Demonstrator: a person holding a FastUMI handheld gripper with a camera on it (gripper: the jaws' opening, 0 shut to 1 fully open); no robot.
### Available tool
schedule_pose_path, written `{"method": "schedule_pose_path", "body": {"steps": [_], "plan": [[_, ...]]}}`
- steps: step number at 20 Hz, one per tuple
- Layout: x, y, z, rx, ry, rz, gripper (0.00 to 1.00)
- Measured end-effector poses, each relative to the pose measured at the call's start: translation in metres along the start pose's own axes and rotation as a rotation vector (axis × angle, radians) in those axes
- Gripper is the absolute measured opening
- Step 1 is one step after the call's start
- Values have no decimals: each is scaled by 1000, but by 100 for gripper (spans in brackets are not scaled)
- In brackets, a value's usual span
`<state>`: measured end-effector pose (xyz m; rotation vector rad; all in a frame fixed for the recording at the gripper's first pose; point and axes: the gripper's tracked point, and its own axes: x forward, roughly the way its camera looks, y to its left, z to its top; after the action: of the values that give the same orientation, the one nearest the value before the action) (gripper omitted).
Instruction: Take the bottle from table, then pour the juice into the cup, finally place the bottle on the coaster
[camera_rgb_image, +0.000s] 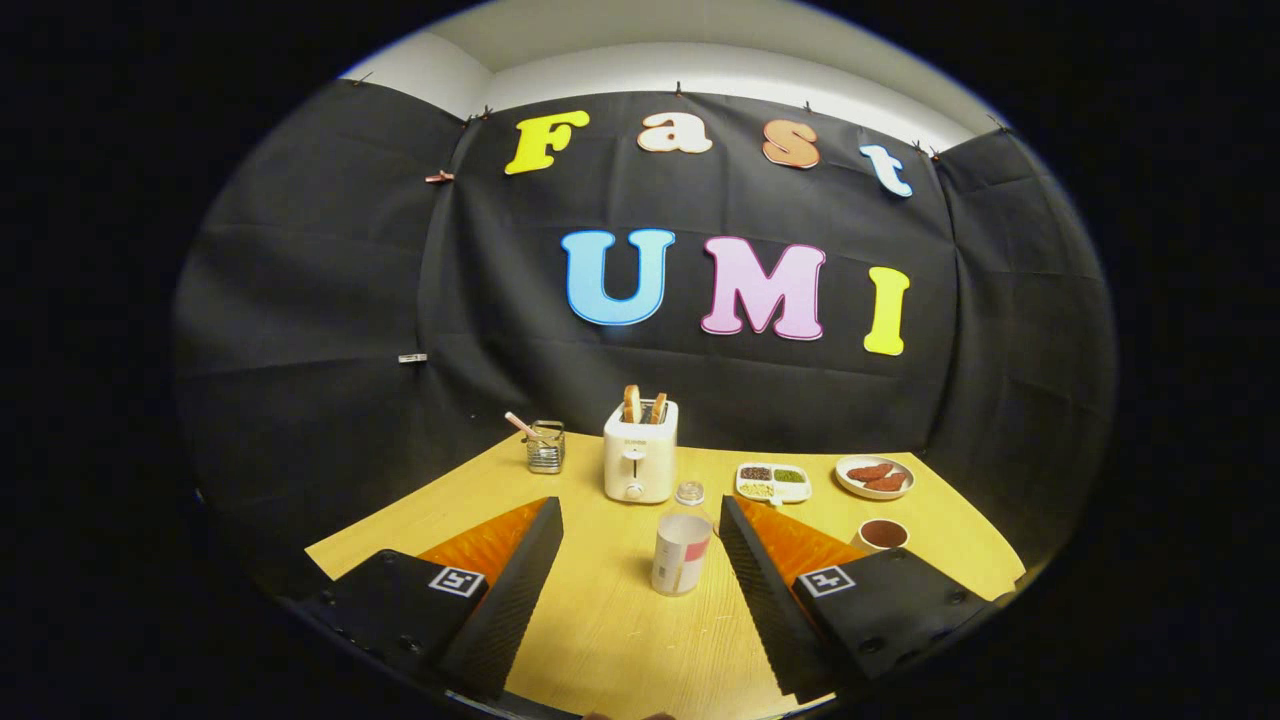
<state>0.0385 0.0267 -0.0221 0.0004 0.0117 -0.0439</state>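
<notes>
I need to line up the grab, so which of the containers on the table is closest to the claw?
The bottle, upright on the table just ahead between the open claw fingers. The cup sits off beside one finger; the glass holder stands far back.

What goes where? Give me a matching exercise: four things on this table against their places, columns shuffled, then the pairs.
Things:
1. bottle
2. toaster
3. cup
4. glass holder

Places:
A. beside the toaster, a stick leaning out of it
B. beyond the bottle, bread slices in its slots
C. upright between the open gripper fingers, nearer one of them, touching neither
D. just past one fingertip, below the plate

Pairs: 1-C, 2-B, 3-D, 4-A
</notes>
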Motion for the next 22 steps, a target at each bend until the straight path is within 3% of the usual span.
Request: {"method": "schedule_pose_path", "body": {"steps": [6, 22], "plan": [[27, -4, -14, -14, 25, -49, 97], [136, -40, -125, 43, 114, -212, 98]]}}
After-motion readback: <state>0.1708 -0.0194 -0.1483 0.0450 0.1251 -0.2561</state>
